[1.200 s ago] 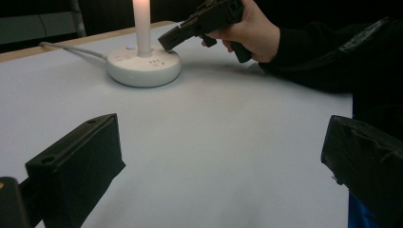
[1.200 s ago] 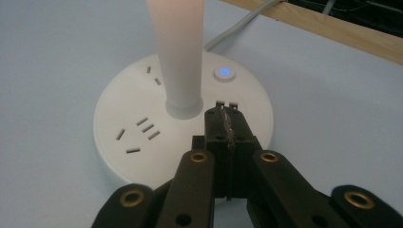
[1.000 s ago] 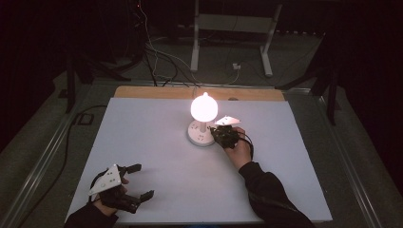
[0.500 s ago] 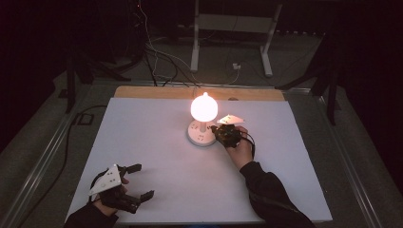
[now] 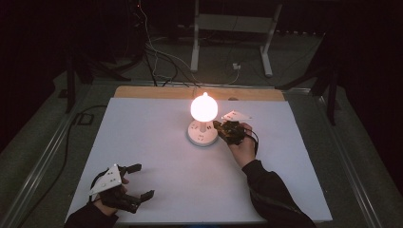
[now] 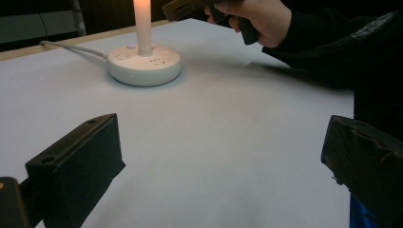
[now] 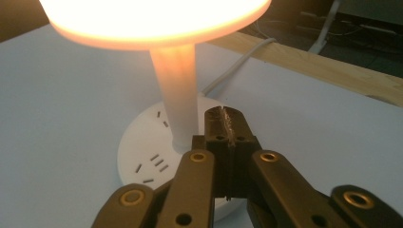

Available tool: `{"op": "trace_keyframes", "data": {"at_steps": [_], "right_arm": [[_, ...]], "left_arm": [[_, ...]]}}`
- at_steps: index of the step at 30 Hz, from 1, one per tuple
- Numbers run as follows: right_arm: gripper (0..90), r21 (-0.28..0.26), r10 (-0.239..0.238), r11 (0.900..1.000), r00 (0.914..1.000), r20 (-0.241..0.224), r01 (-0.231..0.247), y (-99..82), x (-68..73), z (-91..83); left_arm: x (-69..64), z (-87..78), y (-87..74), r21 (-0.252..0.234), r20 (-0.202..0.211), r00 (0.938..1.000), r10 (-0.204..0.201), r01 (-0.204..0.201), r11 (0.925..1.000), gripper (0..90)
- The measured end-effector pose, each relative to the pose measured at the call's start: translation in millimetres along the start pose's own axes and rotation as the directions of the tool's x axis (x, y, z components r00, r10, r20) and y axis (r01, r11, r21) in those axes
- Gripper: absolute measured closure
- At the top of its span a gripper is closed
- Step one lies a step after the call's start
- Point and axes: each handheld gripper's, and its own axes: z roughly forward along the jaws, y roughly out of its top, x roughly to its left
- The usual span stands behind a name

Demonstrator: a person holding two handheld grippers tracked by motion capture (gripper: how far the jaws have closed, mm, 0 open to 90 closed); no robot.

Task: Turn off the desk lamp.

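Note:
A lit lamp (image 5: 204,107) with a glowing round shade stands on a round white socket base (image 5: 201,137) at the back middle of the white table top (image 5: 152,137). My right gripper (image 5: 218,127) is shut with nothing between its jaws, its tip just right of the base and slightly above it. In the right gripper view the closed tips (image 7: 224,118) sit beside the lamp stem (image 7: 178,95), over the base (image 7: 142,154). My left gripper (image 5: 138,181) rests open near the front left edge. In its own view the left gripper (image 6: 223,161) faces the base (image 6: 142,61).
A white cable (image 7: 237,59) runs from the base toward the wooden back edge (image 5: 157,92). The person's right hand and dark sleeve (image 6: 304,42) reach in from the right. Cables and a metal stand (image 5: 230,28) lie on the dark floor behind the table.
My right gripper has lifted slightly beside the lamp base, jaws still shut. The left gripper has not moved.

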Motion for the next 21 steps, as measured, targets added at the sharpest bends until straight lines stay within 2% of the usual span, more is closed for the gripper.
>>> {"op": "trace_keyframes", "data": {"at_steps": [21], "right_arm": [[89.6, 0.095, -0.038, 0.9948, 0.9992, 0.009, 0.037, -22.3, 5.7, 24.7]], "left_arm": [[0.2, -0.2, -0.1, 0.004, 0.002, 1.0, -0.002, 0.002, 1.0, 0.5]]}}
